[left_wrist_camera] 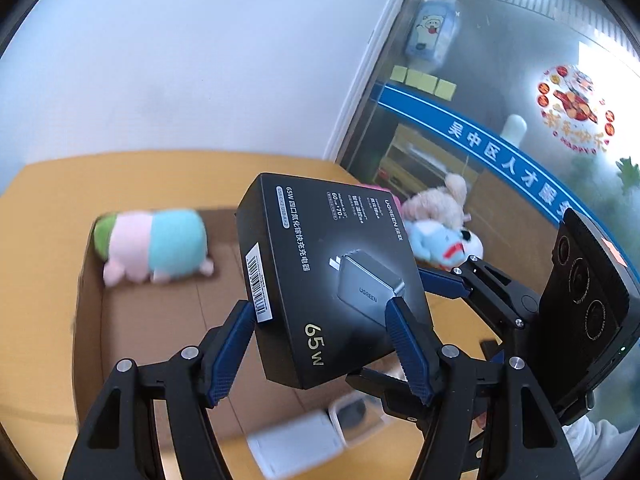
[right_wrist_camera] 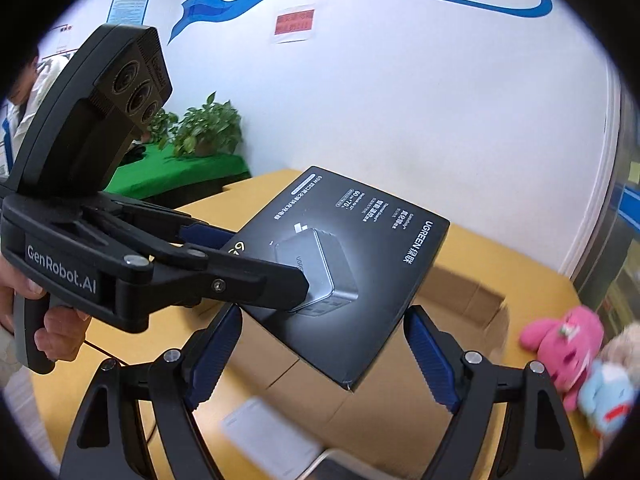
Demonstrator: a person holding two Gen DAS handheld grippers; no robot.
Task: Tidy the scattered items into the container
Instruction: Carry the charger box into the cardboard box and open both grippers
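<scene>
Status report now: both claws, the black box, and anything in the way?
Left claw shut on black box. Right claw open below it. Cardboard box underneath, striped plush inside.

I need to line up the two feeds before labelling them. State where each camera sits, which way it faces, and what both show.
Left wrist: rides the left gripper, looking forward and down over the black charger box its fingers clamp, at the open cardboard box; the right gripper shows at right.
Right wrist: rides the right gripper, jaws open beneath the charger box, facing a white wall; the left gripper and a hand show.
Shared: charger box, cardboard box, both grippers.
</scene>
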